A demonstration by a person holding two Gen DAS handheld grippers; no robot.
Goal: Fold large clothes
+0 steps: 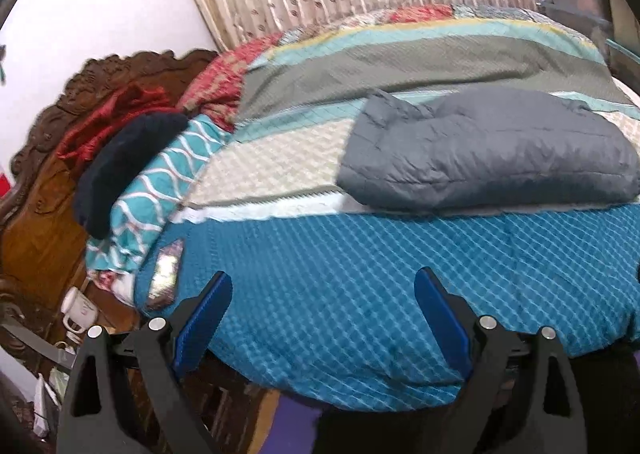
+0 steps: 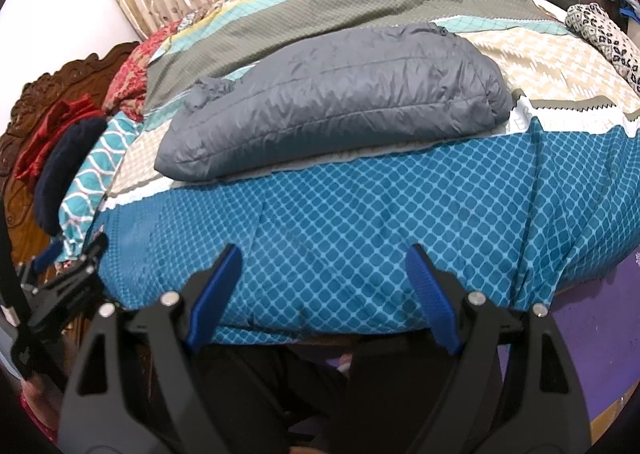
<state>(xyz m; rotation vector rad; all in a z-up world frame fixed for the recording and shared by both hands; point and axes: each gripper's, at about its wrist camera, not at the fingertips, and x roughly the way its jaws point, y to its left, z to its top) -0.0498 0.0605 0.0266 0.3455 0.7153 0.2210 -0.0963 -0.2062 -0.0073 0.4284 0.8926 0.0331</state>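
Observation:
A grey quilted puffer jacket [image 1: 488, 154] lies folded into a thick bundle on the bed; it also shows in the right wrist view [image 2: 336, 102]. My left gripper [image 1: 322, 286] is open and empty, held above the bed's near edge, well short of the jacket. My right gripper [image 2: 322, 258] is open and empty, also over the blue front part of the bedspread [image 2: 360, 222], short of the jacket. The left gripper [image 2: 60, 274] shows at the left edge of the right wrist view.
The bed has a striped and blue diamond-patterned cover [image 1: 340, 274]. At its left end lie a teal wavy pillow [image 1: 160, 190], a dark navy garment [image 1: 120, 170] and red cloth [image 1: 108, 118] against a carved wooden headboard [image 1: 40, 214]. A phone [image 1: 164, 274] lies near the corner. A patterned cloth [image 2: 604, 38] lies at far right.

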